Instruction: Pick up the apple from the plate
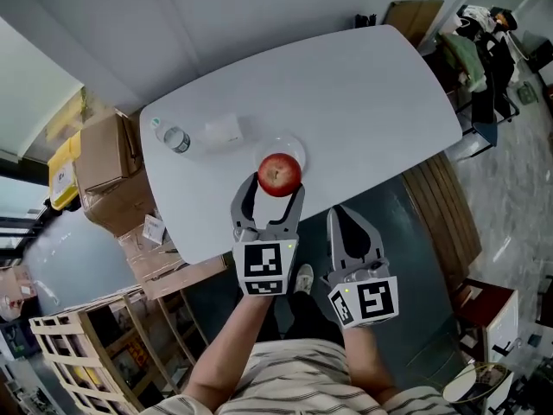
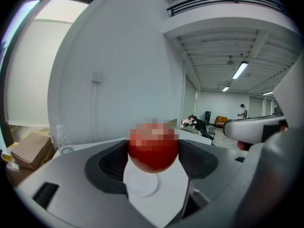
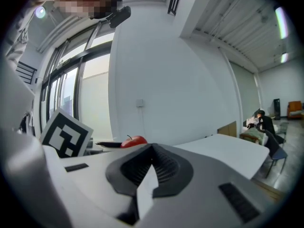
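Lift step, near done. Left tongs (image 1: 276,183) grip the apple (image 1: 279,173) at wide spread, above the plate (image 1: 296,148) near the bench (image 1: 363,93) front edge. Right tongs (image 1: 343,220) closed, empty. Next: keep a firm grip and carry it level.

**Apple Masks Plate; Details Lost in Three Views**

In the head view, the apple (image 1: 279,174) hides the near part of the clear plate (image 1: 296,148). The left gripper view blurs its upper half. In the right gripper view, only its top shows above the right hand-held gripper (image 3: 151,161). A pale thing (image 1: 224,130) on the tabletop (image 1: 371,93) is too faint to identify.
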Demonstrator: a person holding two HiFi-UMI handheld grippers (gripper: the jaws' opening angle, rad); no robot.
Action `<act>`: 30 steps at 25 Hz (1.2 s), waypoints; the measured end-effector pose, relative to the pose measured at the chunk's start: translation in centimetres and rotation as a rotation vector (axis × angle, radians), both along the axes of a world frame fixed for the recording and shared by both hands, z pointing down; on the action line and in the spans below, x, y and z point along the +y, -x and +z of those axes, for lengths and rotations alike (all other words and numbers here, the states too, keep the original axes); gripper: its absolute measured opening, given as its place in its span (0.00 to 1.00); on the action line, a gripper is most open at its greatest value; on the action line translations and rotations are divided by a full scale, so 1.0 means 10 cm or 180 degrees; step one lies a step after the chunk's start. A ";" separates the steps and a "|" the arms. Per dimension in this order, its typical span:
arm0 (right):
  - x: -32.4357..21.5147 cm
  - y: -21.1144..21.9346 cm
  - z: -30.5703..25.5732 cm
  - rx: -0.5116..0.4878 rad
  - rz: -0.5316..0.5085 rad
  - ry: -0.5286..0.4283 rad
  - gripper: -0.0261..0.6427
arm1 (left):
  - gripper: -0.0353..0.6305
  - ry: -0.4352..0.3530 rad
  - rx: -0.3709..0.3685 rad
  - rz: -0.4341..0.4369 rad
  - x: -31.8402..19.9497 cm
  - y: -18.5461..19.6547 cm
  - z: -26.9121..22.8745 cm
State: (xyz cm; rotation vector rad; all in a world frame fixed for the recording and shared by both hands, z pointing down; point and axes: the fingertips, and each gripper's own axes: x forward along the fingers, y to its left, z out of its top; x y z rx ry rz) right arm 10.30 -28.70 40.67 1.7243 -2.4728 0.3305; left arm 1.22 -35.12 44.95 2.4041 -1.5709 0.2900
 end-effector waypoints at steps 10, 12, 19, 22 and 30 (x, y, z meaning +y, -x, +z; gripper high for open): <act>0.01 0.13 -0.38 0.0066 -0.0106 -0.0068 0.04 | 0.56 -0.0072 0.0033 -0.0007 0.29 -0.02 -0.43; 0.05 0.15 -0.45 0.0081 -0.0115 -0.0071 0.04 | 0.56 -0.0085 0.0025 0.0007 0.34 0.03 -0.54; 0.10 0.24 -0.73 0.0101 -0.0167 -0.0169 0.04 | 0.56 -0.0145 0.0069 -0.0050 0.43 0.15 -0.92; 0.12 0.26 -0.87 0.0104 -0.0161 -0.0231 0.04 | 0.56 -0.0268 0.0034 -0.0020 0.49 0.16 -1.11; 0.17 0.26 -1.17 0.0121 -0.0128 -0.0393 0.04 | 0.56 -0.0537 0.0095 -0.0082 0.54 0.25 -1.54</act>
